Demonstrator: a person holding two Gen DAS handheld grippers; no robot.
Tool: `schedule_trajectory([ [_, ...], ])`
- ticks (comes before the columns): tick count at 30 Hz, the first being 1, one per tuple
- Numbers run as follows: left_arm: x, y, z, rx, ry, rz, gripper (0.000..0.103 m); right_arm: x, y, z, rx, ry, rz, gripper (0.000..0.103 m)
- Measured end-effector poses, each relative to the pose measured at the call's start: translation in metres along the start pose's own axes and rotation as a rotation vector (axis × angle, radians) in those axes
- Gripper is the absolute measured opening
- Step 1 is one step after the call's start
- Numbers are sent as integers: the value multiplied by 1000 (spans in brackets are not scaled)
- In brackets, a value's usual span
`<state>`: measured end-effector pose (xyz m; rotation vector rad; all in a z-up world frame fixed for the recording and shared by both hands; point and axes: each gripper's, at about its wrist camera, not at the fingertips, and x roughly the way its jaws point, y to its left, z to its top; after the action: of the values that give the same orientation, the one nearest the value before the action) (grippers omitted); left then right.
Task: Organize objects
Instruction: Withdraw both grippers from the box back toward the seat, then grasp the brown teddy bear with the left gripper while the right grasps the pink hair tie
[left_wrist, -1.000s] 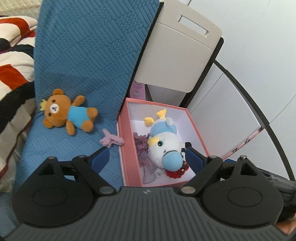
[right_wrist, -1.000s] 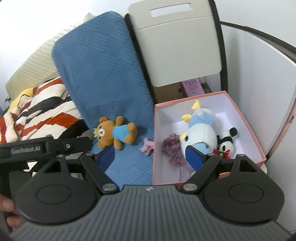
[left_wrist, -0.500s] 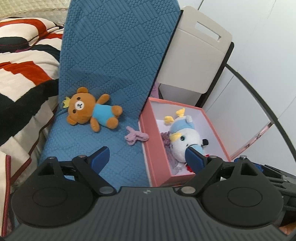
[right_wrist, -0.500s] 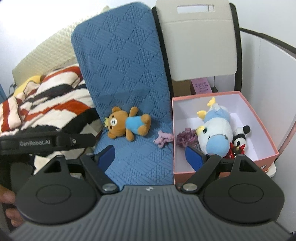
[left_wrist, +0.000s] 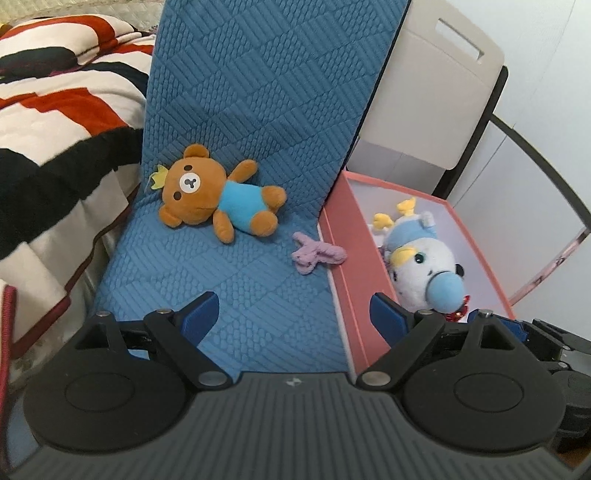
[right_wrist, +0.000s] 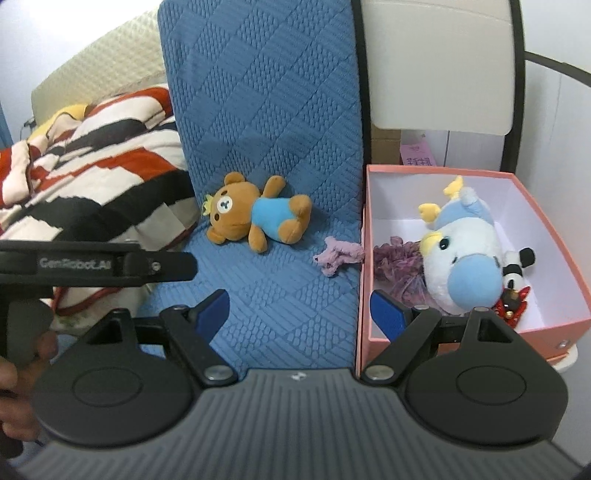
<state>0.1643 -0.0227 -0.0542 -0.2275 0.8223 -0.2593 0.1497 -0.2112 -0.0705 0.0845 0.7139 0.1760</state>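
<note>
- Holding both claws apart and empty, I am looking at the blue cushion (left_wrist: 236, 122) from above; the left claw (left_wrist: 291, 314) is hanging over its front part and the right claw (right_wrist: 299, 308) is hanging over the edge between the cushion and the pink box (right_wrist: 550, 229).
- I am judging that the step in hand is to pick one of the toys lying outside the box, and the brown bear (left_wrist: 218, 192) is the bigger target. It is lying on its back on the cushion, well apart from the box.
- For a good grasp I am planning to bring the left claw down over the blue belly, with the fingers across the body, because the limbs are soft and could slip out.
- The small purple toy (left_wrist: 317, 253) is lying just beside the box wall, so I am thinking it needs a careful approach from the cushion side.
- Counting now: two toys on the cushion, one box, and inside it one white and blue plush (right_wrist: 461, 262), one small panda (right_wrist: 517, 264), one purple fuzzy thing (right_wrist: 399, 266) and something red (right_wrist: 513, 301) that I cannot identify.
</note>
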Motion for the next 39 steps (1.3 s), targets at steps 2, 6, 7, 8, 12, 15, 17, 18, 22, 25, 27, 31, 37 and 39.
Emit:
schedule_trajectory([
  [2, 16, 5, -1, 3, 3, 8, 91, 12, 2, -2, -6, -10, -12, 84],
  [6, 49, 18, 1, 14, -3, 16, 91, 41, 6, -4, -45, -30, -39, 79],
  [7, 58, 22, 2, 15, -5, 19, 91, 48, 7, -4, -58, -29, -42, 79],
  [8, 66, 27, 3, 18, -7, 22, 91, 57, 8, -4, -76, -30, -46, 79],
  [12, 100, 43, 8, 36, -19, 39, 91, 86, 13, 0, -136, -37, -84, 78],
  [15, 128, 53, 12, 39, -12, 48, 91, 106, 22, 2, -190, -54, -100, 78],
  [17, 147, 60, 14, 25, 6, 43, 90, 120, 27, 3, -231, -56, -113, 77],
  [18, 157, 64, 16, 18, 20, 40, 90, 127, 29, 4, -250, -56, -118, 77],
  [22, 186, 76, 24, -10, 59, 33, 89, 162, 33, 6, -298, -16, -155, 76],
  [25, 205, 85, 35, -38, 72, 31, 83, 184, 39, 8, -346, 24, -177, 76],
  [27, 218, 91, 42, -56, 81, 29, 79, 201, 44, 8, -403, 54, -215, 76],
  [31, 239, 99, 54, -83, 109, 30, 68, 228, 48, 7, -470, 106, -286, 76],
  [37, 268, 112, 69, -134, 135, 35, 60, 257, 50, 8, -554, 147, -349, 76],
  [39, 275, 116, 72, -157, 148, 22, 57, 264, 48, 10, -562, 159, -359, 76],
])
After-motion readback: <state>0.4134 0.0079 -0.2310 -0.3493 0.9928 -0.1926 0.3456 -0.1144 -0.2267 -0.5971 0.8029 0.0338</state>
